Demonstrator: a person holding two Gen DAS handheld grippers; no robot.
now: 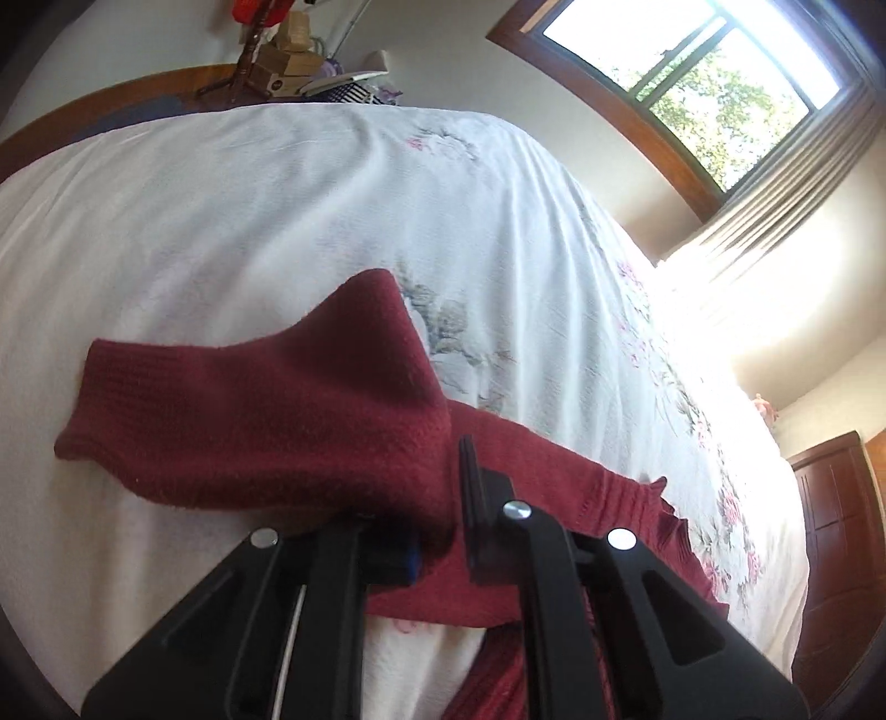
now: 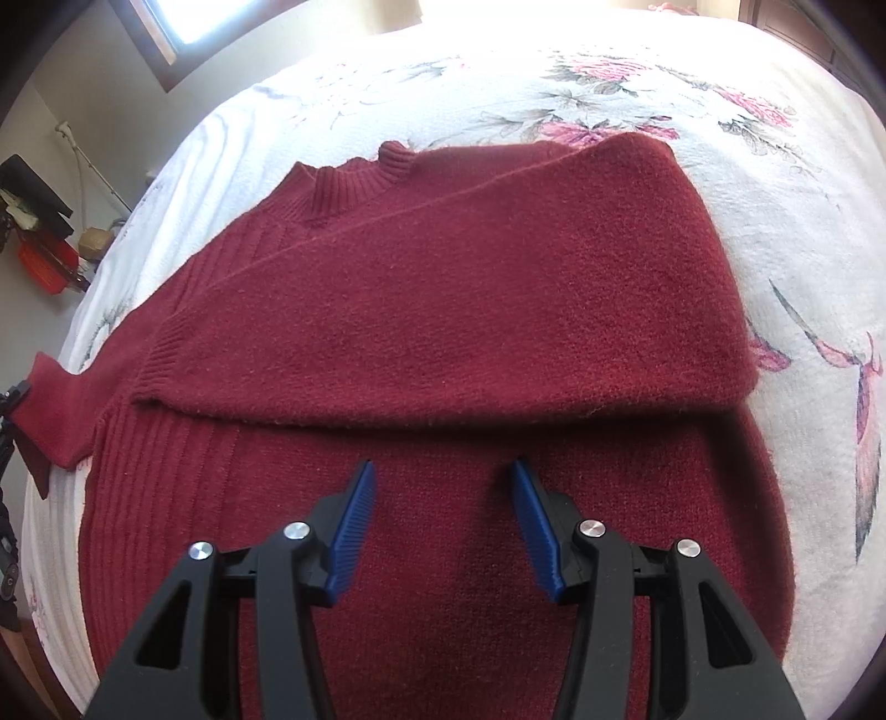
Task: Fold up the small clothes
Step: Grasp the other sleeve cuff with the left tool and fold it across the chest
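A dark red knit sweater lies flat on a white floral bedspread, collar at the far end. One sleeve is folded across its chest. My right gripper hovers open just above the sweater's lower body, blue pads apart with nothing between them. The other sleeve stretches off to the left edge. In the left wrist view my left gripper is shut on that sleeve, which is lifted off the bedspread and drapes over one finger, hiding it.
A wooden bed frame curves along the far side, with boxes and clutter behind it. A window and bright curtain are at the right, above a wooden dresser. Red items sit beside the bed.
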